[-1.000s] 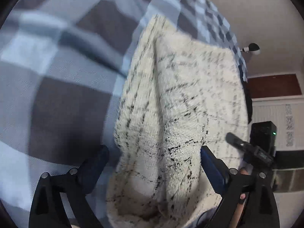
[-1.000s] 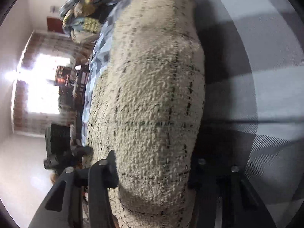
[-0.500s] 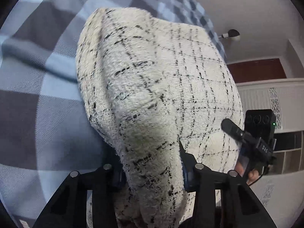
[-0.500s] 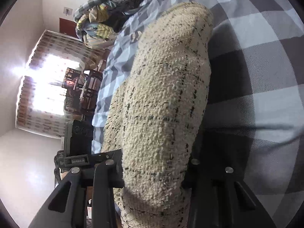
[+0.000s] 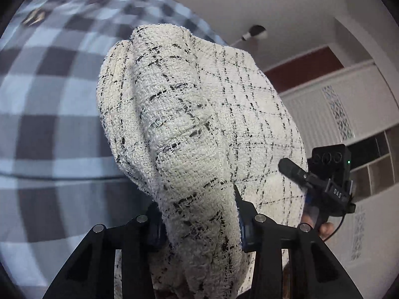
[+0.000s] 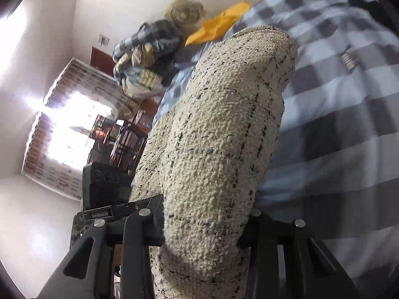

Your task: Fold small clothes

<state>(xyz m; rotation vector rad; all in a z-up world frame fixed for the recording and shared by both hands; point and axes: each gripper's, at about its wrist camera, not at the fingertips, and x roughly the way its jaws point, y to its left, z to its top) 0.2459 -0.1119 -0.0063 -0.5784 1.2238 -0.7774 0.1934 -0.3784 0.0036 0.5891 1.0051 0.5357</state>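
Two grips on one cream tweed garment (image 5: pixel 199 124) — I have it bunched and lifted off the checked bedspread (image 5: pixel 49 114), hanging between both tools. Left gripper (image 5: pixel 199 226): jaws part-closed, pads pinching a thick fold; they closed onto it within the last second. Right gripper (image 6: pixel 202 226): jaws narrowed further too, clamped on the other bunched end (image 6: pixel 224 149). Far end of the bed — yellow cloth (image 6: pixel 219 27) and a heap of clothes (image 6: pixel 144 62), left of the garment.
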